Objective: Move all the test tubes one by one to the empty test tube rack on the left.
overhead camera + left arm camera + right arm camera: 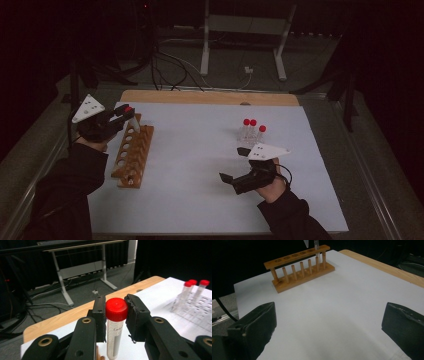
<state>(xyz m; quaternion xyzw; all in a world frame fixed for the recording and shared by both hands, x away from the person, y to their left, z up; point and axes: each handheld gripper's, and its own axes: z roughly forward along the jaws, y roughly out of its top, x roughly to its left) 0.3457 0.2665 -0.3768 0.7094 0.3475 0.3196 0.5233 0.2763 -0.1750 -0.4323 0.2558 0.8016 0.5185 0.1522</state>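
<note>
The left gripper (125,116) was clamped on a red-capped tube (115,325), pads squeezed against the cap, and the tube was hung upright just over the far end of the wooden rack (133,155). The right gripper (232,164) was spread wide with nothing in it, parked well away from the rack, near the clear stand of spare tubes (251,131). The faint print on the tube could be made out in the left gripper view, while the rack's pegs (302,268) were laid out side-on in the right gripper view.
</note>
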